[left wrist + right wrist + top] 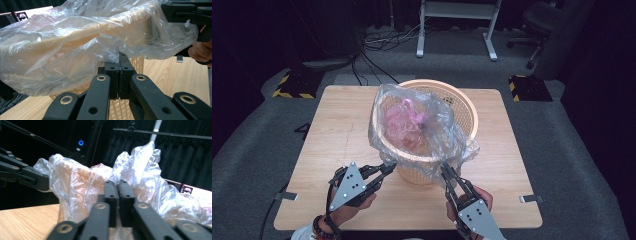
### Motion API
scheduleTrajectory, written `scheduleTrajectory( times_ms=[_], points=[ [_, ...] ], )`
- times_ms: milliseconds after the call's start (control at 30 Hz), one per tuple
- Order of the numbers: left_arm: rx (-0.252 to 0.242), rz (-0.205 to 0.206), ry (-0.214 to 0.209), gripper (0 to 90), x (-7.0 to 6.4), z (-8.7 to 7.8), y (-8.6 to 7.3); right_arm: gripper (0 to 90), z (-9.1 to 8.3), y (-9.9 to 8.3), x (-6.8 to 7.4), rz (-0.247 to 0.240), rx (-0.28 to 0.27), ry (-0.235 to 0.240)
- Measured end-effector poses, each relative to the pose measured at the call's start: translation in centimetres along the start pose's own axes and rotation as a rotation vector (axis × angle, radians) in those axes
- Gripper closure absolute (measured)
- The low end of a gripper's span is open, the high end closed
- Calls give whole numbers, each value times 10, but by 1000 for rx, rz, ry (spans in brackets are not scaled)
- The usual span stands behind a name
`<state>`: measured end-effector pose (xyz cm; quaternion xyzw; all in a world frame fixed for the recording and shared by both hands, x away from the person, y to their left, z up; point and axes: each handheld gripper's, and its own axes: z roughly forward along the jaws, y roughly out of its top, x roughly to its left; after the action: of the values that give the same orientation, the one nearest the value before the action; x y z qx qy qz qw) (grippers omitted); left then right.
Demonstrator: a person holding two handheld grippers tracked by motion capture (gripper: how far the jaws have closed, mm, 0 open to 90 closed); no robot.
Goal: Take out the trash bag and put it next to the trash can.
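A beige plastic basket [462, 107] stands mid-table with a clear plastic bag [417, 125] draped over its rim; something pink [404, 117] lies inside the bag. My left gripper [391, 166] is at the basket's near left side, shut on the bag's edge [113, 58]. My right gripper [445, 169] is at the near right side, shut on the bag's edge [117, 178]. In the left gripper view the bag [75, 45] covers the basket wall [136, 63] and the right gripper's body sits at top right. The right gripper view has the left gripper's jaw at far left.
The wooden table [342, 140] has bare room left and right of the basket. Silver tape tabs [530, 199] mark its near corners. Beyond the table, cables [382, 42], a white frame's legs [489, 30] and an office chair [539, 22] stand on grey carpet.
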<state>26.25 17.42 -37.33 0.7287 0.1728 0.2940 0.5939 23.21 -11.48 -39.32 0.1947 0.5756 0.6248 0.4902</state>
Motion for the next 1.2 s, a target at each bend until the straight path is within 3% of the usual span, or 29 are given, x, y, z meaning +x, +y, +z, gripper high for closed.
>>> scheduleTrajectory(
  times_ms=[100,167,233,300,333,433,567,633,700,767,900,967,1000,1033,1133,1200],
  points=[
    [-12,-11,-16,874,-2,0,3,900,4,0,0,5,1,57],
    [-30,-41,-49,787,-3,0,5,900,8,-1,4,0,1,117],
    [-49,-66,-53,689,-5,1,7,900,14,-3,11,-44,8,160],
    [-59,-89,-83,586,-6,0,10,900,21,-5,18,-67,11,237],
    [-56,-95,-79,539,-8,1,12,900,24,-5,22,-102,17,249],
    [-58,-144,-114,407,-9,1,16,900,33,-10,27,-91,41,314],
    [-41,-202,-142,364,-9,3,21,900,43,-14,37,-175,67,373],
    [-44,-202,-137,364,-9,2,22,900,47,-17,45,-239,77,398],
    [-23,-194,-123,372,-8,2,22,900,50,-20,52,-267,97,444],
    [-16,-182,-89,404,-8,2,22,900,51,-23,59,-309,103,456],
    [5,-147,-33,674,-4,4,18,900,51,-25,65,-335,99,481],
    [16,-115,-30,791,-1,3,15,900,47,-26,65,-313,101,490],
    [16,-115,-30,835,-1,3,15,850,45,-26,63,-313,99,488],
    [12,-85,-17,850,0,3,11,761,43,-25,61,-297,87,469],
    [18,-75,-29,861,2,3,7,742,38,-24,55,-263,84,464],
    [17,-52,-27,862,3,2,4,676,29,-19,47,-234,64,427]
  ],
)
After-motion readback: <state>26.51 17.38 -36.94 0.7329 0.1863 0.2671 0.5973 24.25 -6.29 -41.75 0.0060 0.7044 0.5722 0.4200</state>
